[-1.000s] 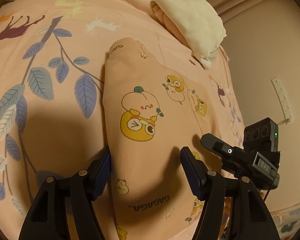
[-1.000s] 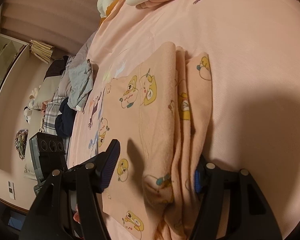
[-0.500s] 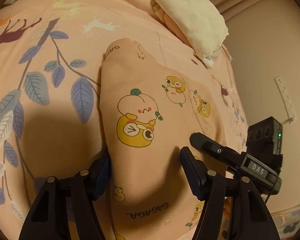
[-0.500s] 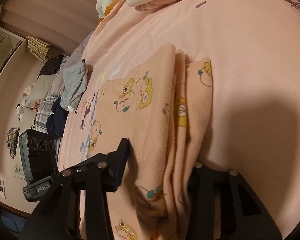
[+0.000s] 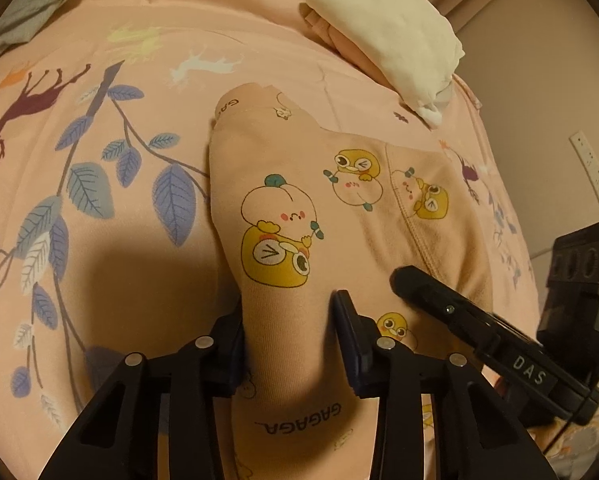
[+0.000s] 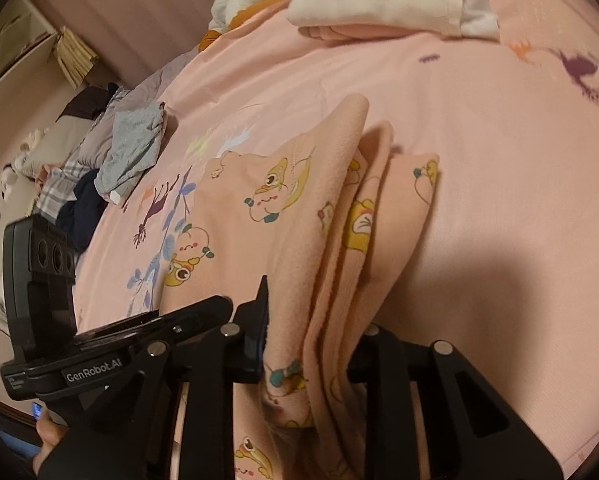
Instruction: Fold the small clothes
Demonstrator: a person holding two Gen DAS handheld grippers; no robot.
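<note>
Left wrist view: left gripper (image 5: 287, 344) closing on near fold of peach cartoon-print garment (image 5: 299, 208), flat on bed sheet (image 5: 99, 120) | long axis running away | right gripper (image 6: 311, 332) closing on stacked edge layers alongside.

Printed garment (image 5: 299, 216) on the bedsheet (image 5: 99, 80), folded clothes stack (image 5: 391, 40) behind it at the bed's edge
</note>
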